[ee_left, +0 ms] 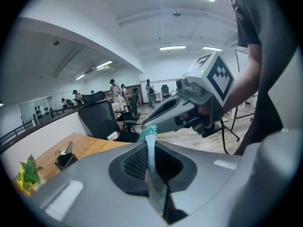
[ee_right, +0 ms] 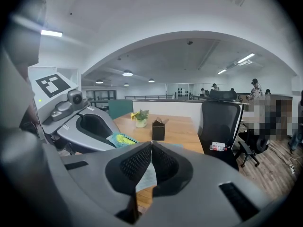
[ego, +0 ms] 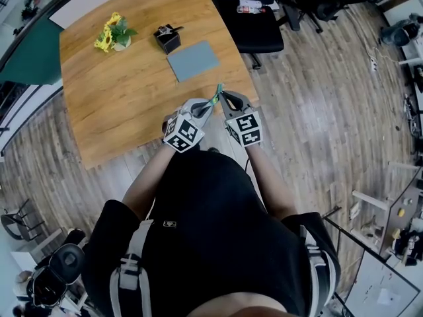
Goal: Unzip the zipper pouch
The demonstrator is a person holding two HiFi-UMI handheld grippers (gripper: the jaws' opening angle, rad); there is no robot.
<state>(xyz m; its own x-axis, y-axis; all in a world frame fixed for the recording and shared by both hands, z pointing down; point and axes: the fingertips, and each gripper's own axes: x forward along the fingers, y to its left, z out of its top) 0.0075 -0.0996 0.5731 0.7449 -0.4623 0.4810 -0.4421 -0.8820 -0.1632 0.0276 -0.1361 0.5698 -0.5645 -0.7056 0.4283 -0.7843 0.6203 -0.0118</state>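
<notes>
Holding the pouch (ego: 217, 92) in mid-air just off the near edge of the table (ego: 119, 111), at 12 o'clock from the chest. Pinched from 7 o'clock by the left gripper (ego: 211, 104), closed tight on a teal strip poking up out of the pinch. Pinched from 5 o'clock by the right gripper (ego: 223, 96), likewise fully closed, with pale fabric caught low in the bite. Meeting almost tip to tip, both bites close together on the same end of the pouch. No telling the zip pull's whereabouts from here, nor any parting of the teeth.

Probably at the very start of the unzip step: grips set, pull not clearly begun. Next, anchor one end and draw the other away along the zip line, straight and steady, without twisting the cloth. Re-pinch in case of mere fabric, not the pull, in the bite.

Lying on the table towards 11 o'clock: mat (ego: 192, 61), box (ego: 168, 38), flowers (ego: 114, 33).
</notes>
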